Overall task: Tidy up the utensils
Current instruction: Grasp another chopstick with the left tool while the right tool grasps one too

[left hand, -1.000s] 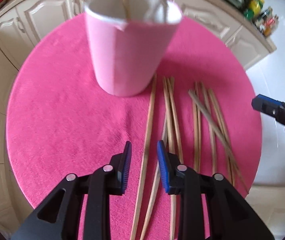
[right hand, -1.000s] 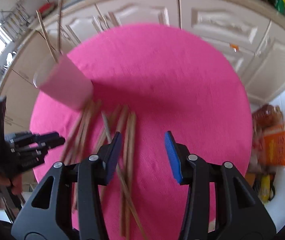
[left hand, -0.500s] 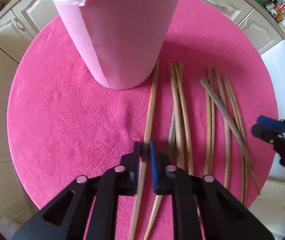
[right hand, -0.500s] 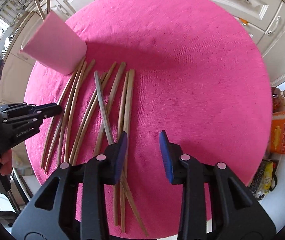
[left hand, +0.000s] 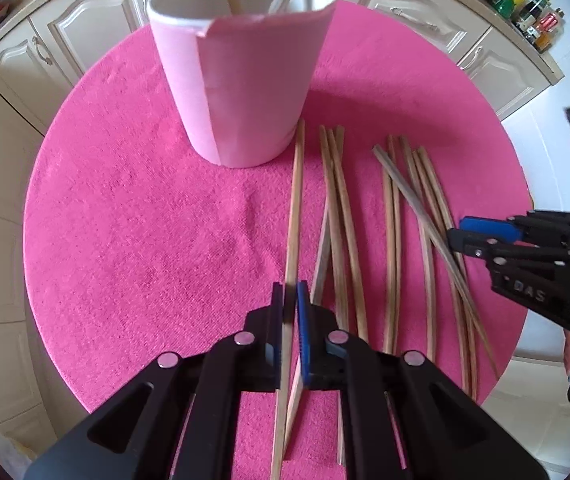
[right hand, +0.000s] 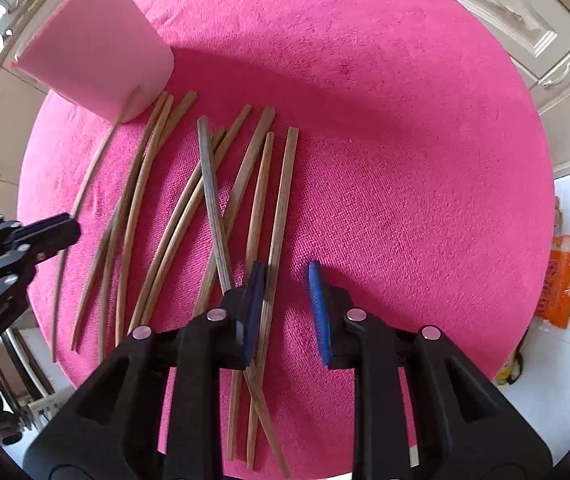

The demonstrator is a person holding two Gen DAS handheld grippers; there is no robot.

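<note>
Several brown wooden chopsticks [left hand: 391, 216] lie side by side on a round pink cloth-covered table [left hand: 133, 216]. A pink cup [left hand: 245, 84] stands at the back with two sticks in it. My left gripper [left hand: 291, 312] is shut on the leftmost chopstick [left hand: 295, 200], whose far tip points at the cup's base. My right gripper [right hand: 285, 300] is open just above the table, its jaws astride the rightmost chopstick [right hand: 283, 208]. The cup also shows in the right wrist view [right hand: 97, 52], and the right gripper in the left wrist view [left hand: 485, 232].
Cream kitchen cabinets [left hand: 65, 40] ring the table at the back. Bottles [left hand: 533, 12] stand on the counter at the far right. An orange packet [right hand: 563, 276] lies on the white floor to the right of the table.
My left gripper has gone from open to shut on the leftmost chopstick. My right gripper has come down toward the rightmost chopsticks and stayed open.
</note>
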